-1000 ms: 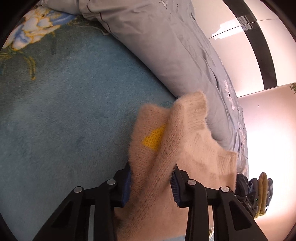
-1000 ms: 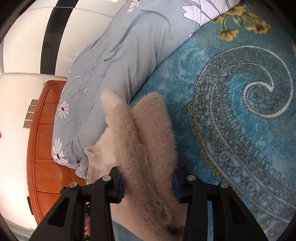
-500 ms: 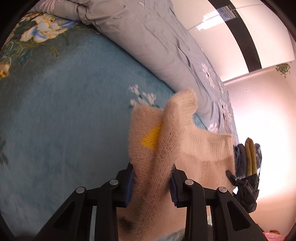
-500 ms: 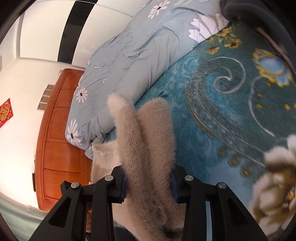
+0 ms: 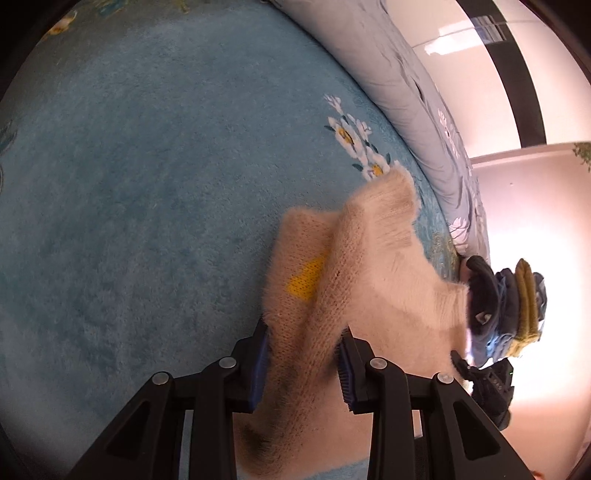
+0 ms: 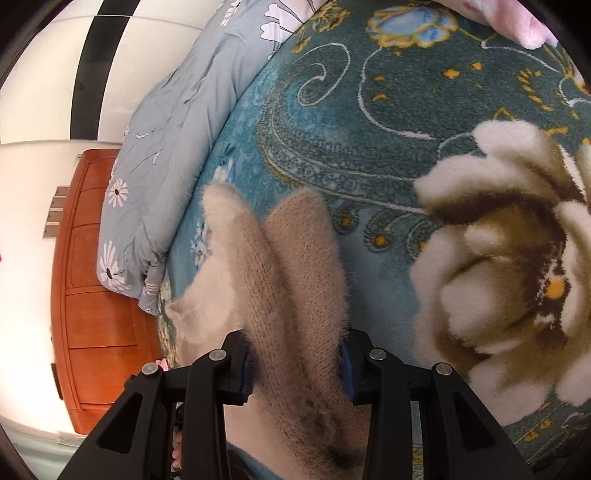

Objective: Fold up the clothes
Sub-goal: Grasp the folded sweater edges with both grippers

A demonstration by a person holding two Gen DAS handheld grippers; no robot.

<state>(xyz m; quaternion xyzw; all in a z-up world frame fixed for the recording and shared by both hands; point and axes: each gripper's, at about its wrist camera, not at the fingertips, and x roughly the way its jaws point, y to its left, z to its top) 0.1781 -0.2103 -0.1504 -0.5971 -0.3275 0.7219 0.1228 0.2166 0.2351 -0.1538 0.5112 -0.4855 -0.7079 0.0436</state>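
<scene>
A fluffy beige sweater [image 5: 369,280] with a yellow patch [image 5: 304,280] hangs bunched between both grippers above a teal flowered blanket [image 5: 147,184]. My left gripper [image 5: 303,354] is clamped on a thick fold of it; its jaws are easing open slightly, with the knit still pressed between the pads. In the right wrist view the same sweater [image 6: 295,266] rises in two folds out of my right gripper [image 6: 295,354], which is shut on it. The sweater's lower part is hidden below both grippers.
A grey-blue flowered duvet [image 5: 406,92] [image 6: 177,110] lies along the blanket's far side. A gloved hand [image 5: 517,295] on the other gripper shows at the left view's right edge. An orange wooden cabinet [image 6: 96,295] stands by the wall. Pink cloth [image 6: 517,22] lies at the top right.
Both grippers have carried the sweater sideways over the blanket, away from the duvet. A large cream flower on the blanket has come into the right view. Both grips look the same.
</scene>
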